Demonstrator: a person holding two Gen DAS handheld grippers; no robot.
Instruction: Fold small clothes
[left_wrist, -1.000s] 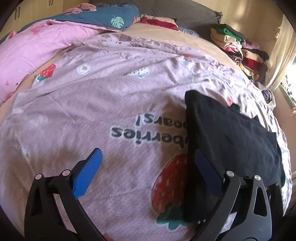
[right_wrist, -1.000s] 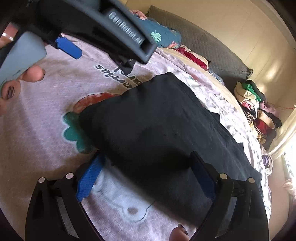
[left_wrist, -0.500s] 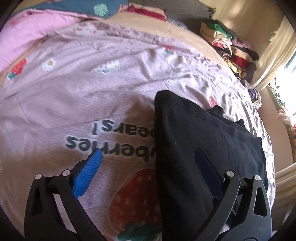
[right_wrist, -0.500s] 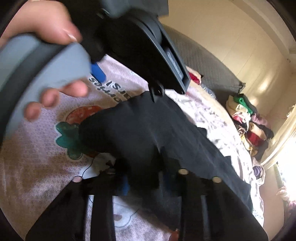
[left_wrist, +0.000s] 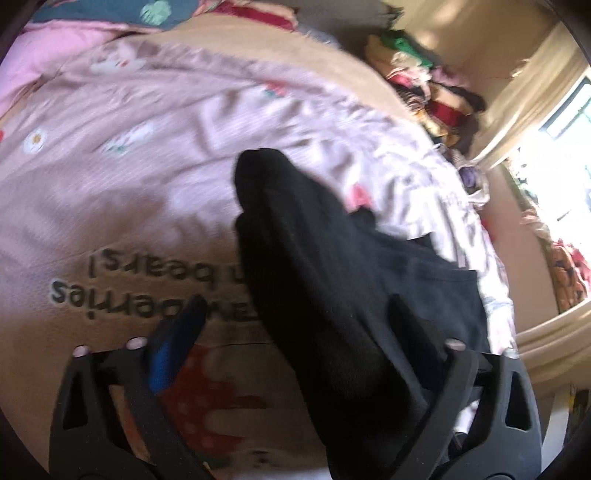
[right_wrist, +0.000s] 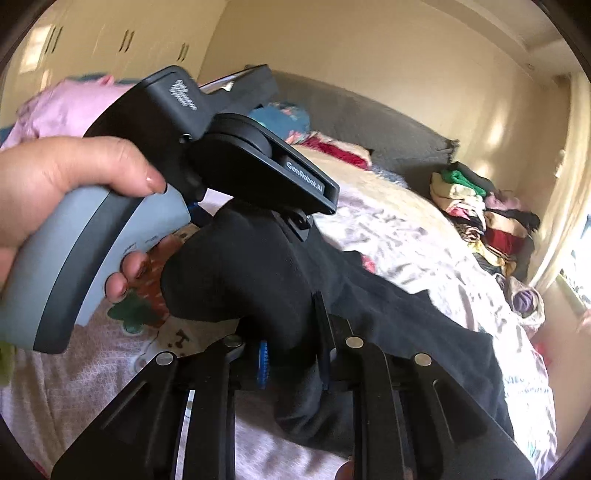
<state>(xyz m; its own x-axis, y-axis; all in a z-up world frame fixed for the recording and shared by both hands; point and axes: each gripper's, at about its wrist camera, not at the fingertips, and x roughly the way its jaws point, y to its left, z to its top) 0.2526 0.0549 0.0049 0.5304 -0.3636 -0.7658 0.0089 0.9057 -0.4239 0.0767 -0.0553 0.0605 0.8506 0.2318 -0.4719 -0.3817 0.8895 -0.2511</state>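
Note:
A black garment (left_wrist: 314, 277) lies on the bed, its near end raised into a hump. My left gripper (left_wrist: 295, 332) straddles that hump from above; its jaws are closing, with cloth between them but the blue pad (left_wrist: 177, 339) still clear of it. My right gripper (right_wrist: 291, 347) is pinched on the near edge of the black garment (right_wrist: 240, 266) and holds it off the bedspread, its jaws still tightening. In the right wrist view a hand (right_wrist: 55, 177) grips the left tool's grey handle just above the cloth; its fingertips are hidden there.
A pink bedspread (left_wrist: 129, 184) with strawberry print and lettering covers the bed. A pile of folded clothes (right_wrist: 480, 214) sits at the far right corner by the curtain. Pillows and a pink blanket (left_wrist: 55, 44) lie at the head, before a grey headboard (right_wrist: 369, 122).
My right gripper went from open to pinched on the garment's near edge and lifted it. My left gripper swung right over the garment and its jaws narrowed a little.

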